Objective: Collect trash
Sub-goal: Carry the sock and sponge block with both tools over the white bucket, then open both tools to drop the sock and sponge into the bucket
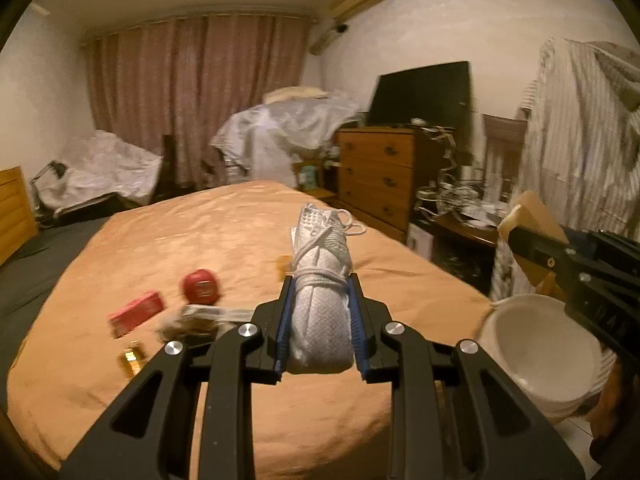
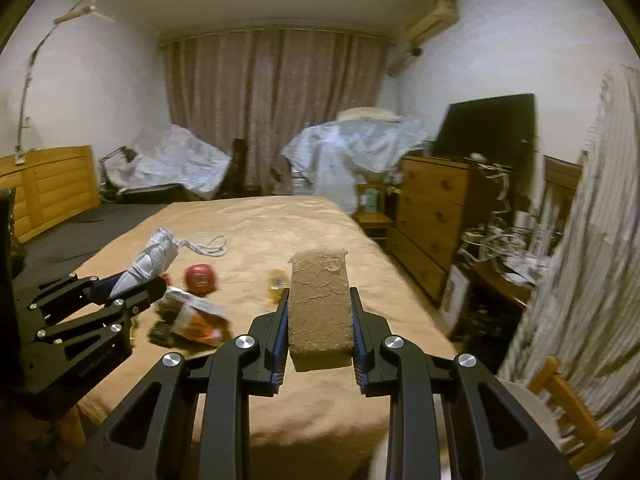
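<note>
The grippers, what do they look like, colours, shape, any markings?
Both are matte black linkage frames with triangular cutouts and round silver pivot bolts. The left gripper and right gripper have blue ribbed pads lining their fingers. Faint lettering marks the left gripper's side, unreadable. No cables or sleeves show.

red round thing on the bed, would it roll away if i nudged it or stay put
The red round thing looks ball-shaped, so it would probably roll. It sits on a soft, wrinkled bedspread, which would likely slow it soon. The snack wrapper close in front might block it on that side.
</note>
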`<state>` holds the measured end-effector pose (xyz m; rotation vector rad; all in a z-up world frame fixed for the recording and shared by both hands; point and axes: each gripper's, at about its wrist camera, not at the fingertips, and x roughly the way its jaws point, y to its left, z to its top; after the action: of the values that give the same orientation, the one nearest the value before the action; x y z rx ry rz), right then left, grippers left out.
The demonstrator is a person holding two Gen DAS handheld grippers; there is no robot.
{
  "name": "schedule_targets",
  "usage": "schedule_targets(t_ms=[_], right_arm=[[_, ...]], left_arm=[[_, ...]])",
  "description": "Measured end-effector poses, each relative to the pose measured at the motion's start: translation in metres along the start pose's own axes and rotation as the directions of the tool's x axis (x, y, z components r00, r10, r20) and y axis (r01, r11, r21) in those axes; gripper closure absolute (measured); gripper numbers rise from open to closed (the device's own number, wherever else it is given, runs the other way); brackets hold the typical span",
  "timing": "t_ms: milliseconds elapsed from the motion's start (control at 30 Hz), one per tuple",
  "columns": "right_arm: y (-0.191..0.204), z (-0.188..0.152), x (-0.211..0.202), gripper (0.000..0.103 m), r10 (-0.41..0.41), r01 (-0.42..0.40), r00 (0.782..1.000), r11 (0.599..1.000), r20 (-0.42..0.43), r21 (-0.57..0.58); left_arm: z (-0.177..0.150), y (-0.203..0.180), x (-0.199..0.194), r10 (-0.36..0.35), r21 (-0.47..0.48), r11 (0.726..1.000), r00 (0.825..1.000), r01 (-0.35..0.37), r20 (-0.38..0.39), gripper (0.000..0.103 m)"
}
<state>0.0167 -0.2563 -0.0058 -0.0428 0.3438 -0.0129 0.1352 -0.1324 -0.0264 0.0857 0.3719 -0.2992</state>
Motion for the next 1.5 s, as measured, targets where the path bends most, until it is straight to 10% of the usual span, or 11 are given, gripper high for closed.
schedule_targets(t_ms=[500,1033,1500], right_arm=[[-0.181,-0.033,-0.037,0.075,-0.207,0.223,0.963,0.972,-0.173,0.080],[-0.275,-0.090,0.032,0.075,-0.064,0.185,0.845,0.966,-0.530,0.178],[-0.264,-0.102,0.034,0.075,-0.043,0.171,0.828,0.969,-0.560,0.180]], left_arm=[[0.007,-0.133,0.046,-0.282,0.084,0.952,0.952,0.293,-0.119,0.079],[-0.027,-0.207,0.114,-0.416,0.050,0.870,0.786,0.490,-0.457,0.078],[-0.035,-0.208,0.125,-0.400,0.052,0.874,0.777,0.482,-0.486,0.077]])
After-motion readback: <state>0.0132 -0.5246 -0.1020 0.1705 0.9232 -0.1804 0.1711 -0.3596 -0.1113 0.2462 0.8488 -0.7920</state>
